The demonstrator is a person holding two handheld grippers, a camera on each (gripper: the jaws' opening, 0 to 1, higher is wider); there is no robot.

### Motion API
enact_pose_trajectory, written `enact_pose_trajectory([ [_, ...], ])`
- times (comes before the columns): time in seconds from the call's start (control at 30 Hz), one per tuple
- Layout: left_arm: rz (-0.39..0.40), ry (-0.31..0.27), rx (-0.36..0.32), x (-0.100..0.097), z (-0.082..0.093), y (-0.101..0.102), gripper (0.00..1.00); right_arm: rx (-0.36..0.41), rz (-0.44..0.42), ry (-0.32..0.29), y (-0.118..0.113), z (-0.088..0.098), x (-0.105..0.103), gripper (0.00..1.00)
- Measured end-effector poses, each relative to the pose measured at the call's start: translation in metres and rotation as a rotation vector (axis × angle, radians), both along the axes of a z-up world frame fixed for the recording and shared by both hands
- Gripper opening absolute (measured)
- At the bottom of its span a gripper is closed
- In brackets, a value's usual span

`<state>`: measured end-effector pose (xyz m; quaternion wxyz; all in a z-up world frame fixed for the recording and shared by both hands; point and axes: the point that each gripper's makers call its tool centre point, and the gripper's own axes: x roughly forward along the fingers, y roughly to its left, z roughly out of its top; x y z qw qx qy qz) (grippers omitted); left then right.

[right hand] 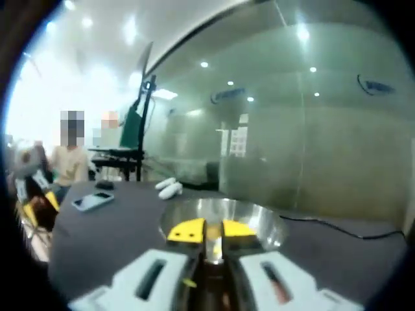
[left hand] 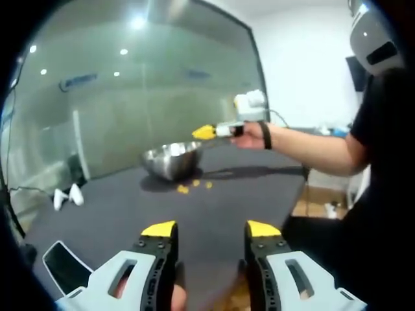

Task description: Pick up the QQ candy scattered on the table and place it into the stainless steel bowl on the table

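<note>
The stainless steel bowl (left hand: 172,159) stands on the dark table (left hand: 130,214), with something pale inside. Three yellow QQ candies (left hand: 195,186) lie on the table just in front of it. My left gripper (left hand: 211,230) is open and empty, low over the near part of the table and well short of the candies. A hand holds my right gripper (left hand: 205,132) in the air just right of the bowl's rim. In the right gripper view the right gripper (right hand: 213,232) hovers over the bowl (right hand: 259,223), jaws nearly together on a small yellowish QQ candy (right hand: 213,245).
A phone (left hand: 61,265) lies at the table's near left corner, also seen as a phone (right hand: 93,201). Two white objects (left hand: 68,196) sit at the far left. A glass wall (left hand: 130,97) backs the table. A seated person (right hand: 68,162) and a cable (right hand: 337,227) are nearby.
</note>
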<state>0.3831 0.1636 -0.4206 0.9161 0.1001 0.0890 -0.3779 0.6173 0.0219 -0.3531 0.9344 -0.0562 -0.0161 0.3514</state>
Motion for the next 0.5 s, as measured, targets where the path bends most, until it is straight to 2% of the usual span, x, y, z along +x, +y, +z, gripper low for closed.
enact_pose_trajectory([
  [0.2, -0.003, -0.004, 0.0, 0.001, 0.002, -0.001, 0.43, 0.029, -0.013, 0.026, 0.006, 0.01, 0.027, 0.09],
  [0.37, 0.009, -0.003, -0.002, 0.002, 0.003, 0.003, 0.43, 0.039, -0.029, 0.032, 0.006, 0.01, 0.038, 0.09],
  [0.4, 0.011, -0.003, -0.001, 0.002, 0.002, 0.004, 0.43, 0.021, -0.036, 0.02, 0.004, 0.009, 0.041, 0.12],
  [0.5, 0.011, 0.0, 0.0, 0.001, 0.001, 0.004, 0.43, 0.008, -0.035, 0.034, 0.003, 0.005, 0.043, 0.37],
])
